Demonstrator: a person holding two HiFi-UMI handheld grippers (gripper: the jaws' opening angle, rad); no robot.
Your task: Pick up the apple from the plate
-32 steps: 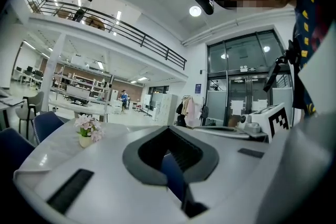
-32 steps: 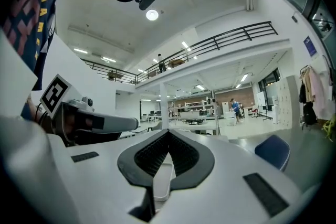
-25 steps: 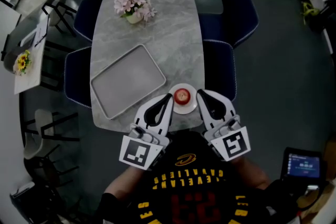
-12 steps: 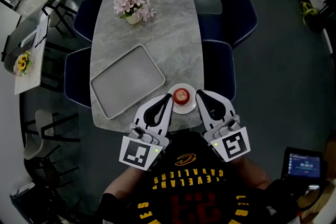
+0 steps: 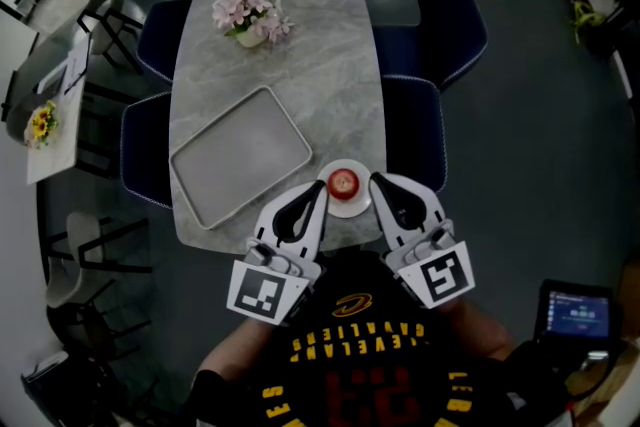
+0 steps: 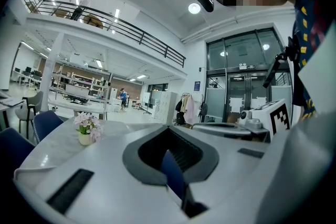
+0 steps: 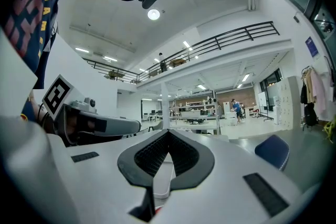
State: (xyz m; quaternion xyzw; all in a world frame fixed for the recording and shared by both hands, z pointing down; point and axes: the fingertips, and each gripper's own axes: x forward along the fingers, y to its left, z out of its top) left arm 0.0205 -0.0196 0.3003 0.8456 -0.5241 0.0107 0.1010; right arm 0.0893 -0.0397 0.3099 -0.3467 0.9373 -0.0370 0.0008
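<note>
A red apple [image 5: 343, 181] sits on a small white plate [image 5: 346, 205] at the near edge of the grey marble table [image 5: 300, 65]. My left gripper [image 5: 320, 187] is just left of the plate, its tips close to the rim. My right gripper [image 5: 375, 180] is just right of it. Both point toward the plate from either side, and neither touches the apple. In the left gripper view the jaws [image 6: 169, 131] meet at the tips with nothing between them. It is the same in the right gripper view [image 7: 168, 134].
A large grey tray [image 5: 240, 157] lies left of the plate. A vase of pink flowers [image 5: 250, 12] stands at the table's far end. Blue chairs [image 5: 445, 35] flank the table on both sides. A tablet [image 5: 578, 313] is at lower right.
</note>
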